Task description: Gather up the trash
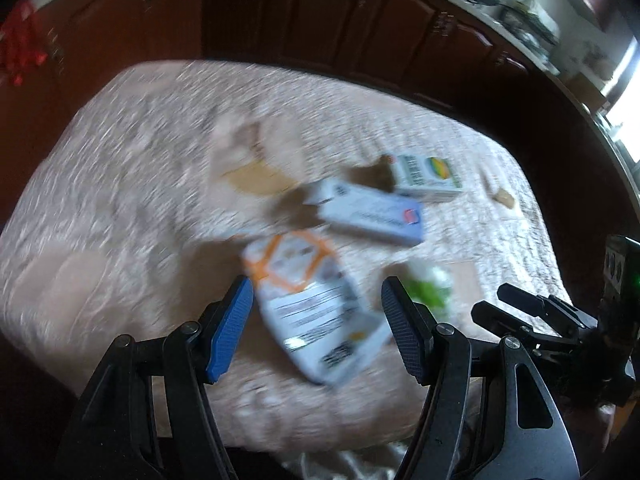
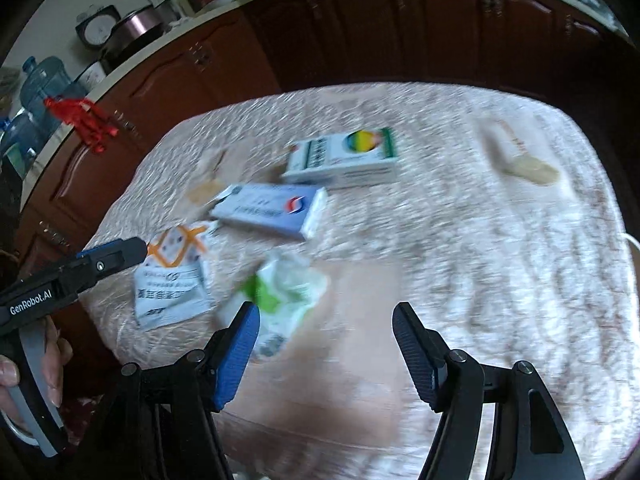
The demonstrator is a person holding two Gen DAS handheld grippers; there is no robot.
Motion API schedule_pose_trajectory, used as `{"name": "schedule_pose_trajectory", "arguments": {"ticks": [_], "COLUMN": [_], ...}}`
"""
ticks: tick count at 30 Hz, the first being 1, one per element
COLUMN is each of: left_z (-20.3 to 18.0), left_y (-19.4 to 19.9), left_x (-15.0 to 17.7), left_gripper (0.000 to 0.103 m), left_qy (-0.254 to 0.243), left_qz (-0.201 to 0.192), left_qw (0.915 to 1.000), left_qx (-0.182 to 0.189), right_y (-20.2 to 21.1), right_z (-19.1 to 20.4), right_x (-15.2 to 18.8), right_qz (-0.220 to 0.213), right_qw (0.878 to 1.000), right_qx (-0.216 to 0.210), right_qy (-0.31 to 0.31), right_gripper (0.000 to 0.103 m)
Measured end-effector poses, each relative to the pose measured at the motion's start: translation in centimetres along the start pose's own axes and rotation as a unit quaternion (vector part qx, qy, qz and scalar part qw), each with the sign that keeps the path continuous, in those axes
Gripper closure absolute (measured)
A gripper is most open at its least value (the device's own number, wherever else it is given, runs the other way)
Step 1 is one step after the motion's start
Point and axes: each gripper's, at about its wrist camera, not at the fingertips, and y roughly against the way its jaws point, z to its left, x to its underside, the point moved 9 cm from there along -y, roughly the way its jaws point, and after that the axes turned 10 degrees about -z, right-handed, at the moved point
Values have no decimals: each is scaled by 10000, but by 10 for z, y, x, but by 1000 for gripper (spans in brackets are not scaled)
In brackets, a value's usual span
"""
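Trash lies on a table with a pale lace cloth [image 1: 120, 168] [image 2: 500, 240]. A flat white packet with an orange pattern [image 1: 312, 300] [image 2: 174, 276] lies between the open fingers of my left gripper [image 1: 316, 300], nearest to it. Behind it lie a pale blue box [image 1: 372, 212] [image 2: 272, 210] and a white box with a green and yellow logo [image 1: 426, 176] [image 2: 344, 158]. A crumpled white and green wrapper [image 1: 430, 288] [image 2: 284, 292] lies just ahead and left of my open, empty right gripper [image 2: 326, 322]. The left gripper also shows in the right wrist view [image 2: 116, 254].
Dark wooden cabinets [image 2: 360, 32] with a cluttered counter run behind the table. A small tan scrap [image 1: 505, 199] [image 2: 532, 170] lies at the far right of the cloth. Blue water jugs [image 2: 44, 88] and a red ornament [image 2: 86, 122] stand at the left.
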Motion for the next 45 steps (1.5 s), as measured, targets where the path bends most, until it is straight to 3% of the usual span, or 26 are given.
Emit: {"name": "schedule_pose_trajectory", "arguments": {"ticks": [6, 13, 16, 18, 19, 20, 25, 31, 45], "left_z": [28, 22, 17, 14, 12, 10, 1, -8, -65], "left_y": [-18, -48, -53, -55, -56, -58, -52, -31, 4], "left_x": [13, 25, 22, 20, 20, 21, 19, 5, -21], "left_gripper": [37, 37, 38, 44, 62, 71, 87, 91, 92], "left_qy": [655, 809, 851, 817, 760, 660, 344, 116, -360], "left_qz": [334, 674, 605, 576, 568, 607, 450, 175, -229], "left_qw": [9973, 9942, 9942, 9946, 9951, 9956, 9981, 9994, 9961], "left_qx": [92, 204, 269, 285, 286, 257, 253, 267, 766], "right_y": [-34, -55, -57, -59, -59, -59, -58, -30, 35], "right_z": [18, 18, 16, 15, 15, 18, 25, 18, -21], "right_x": [13, 13, 10, 8, 8, 8, 10, 1, -26], "right_qz": [395, 544, 514, 490, 449, 385, 226, -55, -672], "right_qw": [9991, 9975, 9975, 9980, 9985, 9989, 9992, 9993, 9976], "right_qx": [-152, -209, -218, -198, -185, -228, -327, -351, -126], "right_qy": [-83, -405, -429, -334, -267, -152, -10, 115, -68], "right_gripper": [35, 35, 35, 35, 42, 57, 74, 78, 78]}}
